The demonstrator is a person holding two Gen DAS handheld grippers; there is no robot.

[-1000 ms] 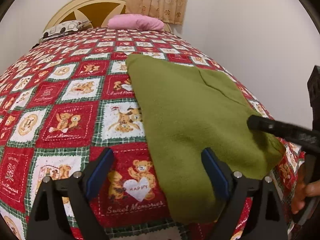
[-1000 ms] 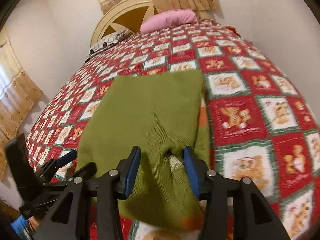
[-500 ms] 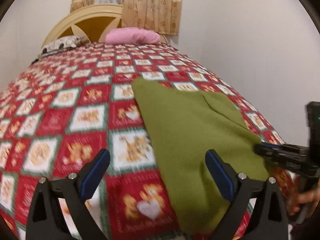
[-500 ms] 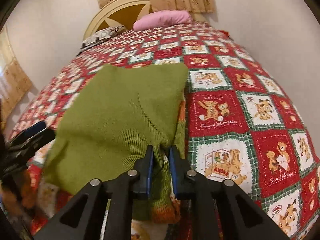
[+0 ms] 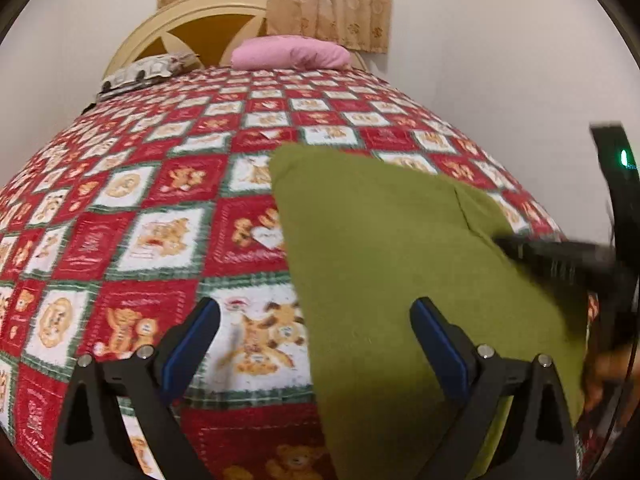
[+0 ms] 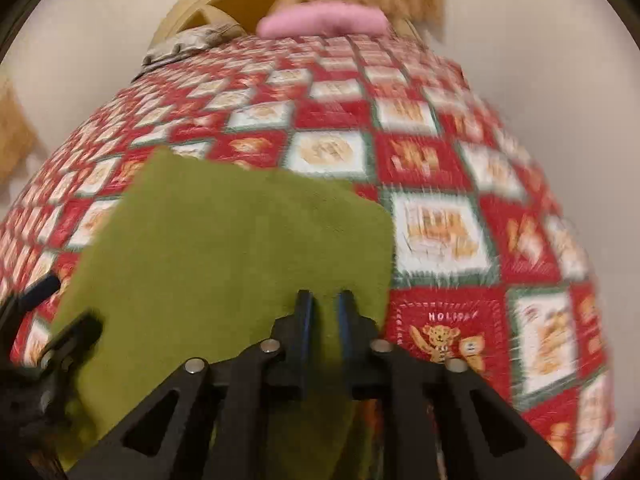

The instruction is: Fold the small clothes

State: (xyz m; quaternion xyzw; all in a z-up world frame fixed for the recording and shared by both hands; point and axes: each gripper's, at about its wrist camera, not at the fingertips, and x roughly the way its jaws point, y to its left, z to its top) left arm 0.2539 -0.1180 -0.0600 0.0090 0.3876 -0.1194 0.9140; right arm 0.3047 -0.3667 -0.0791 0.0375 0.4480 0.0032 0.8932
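Green garment (image 6: 232, 248) lies on the bear quilt (image 5: 160, 200); right gripper (image 6: 323, 312) pinches its near edge; left gripper (image 5: 316, 332) gapes wide over quilt; one square reads "HOLIDAY".

- A garment (image 6: 224, 248) lies on the bedspread (image 5: 160, 208) before me, its near edge between the fingers of my right gripper (image 6: 323, 312).
- My left gripper (image 5: 316, 344) hangs over the garment's left edge: one finger above the bedspread, the other above the cloth.
- Far ahead of both grippers, a pillow (image 5: 290, 53) lies against the headboard (image 5: 192, 28).
- Left of the pillow sits a second pillow (image 5: 150, 70).
- A curtain (image 5: 328, 0) hangs behind the headboard.
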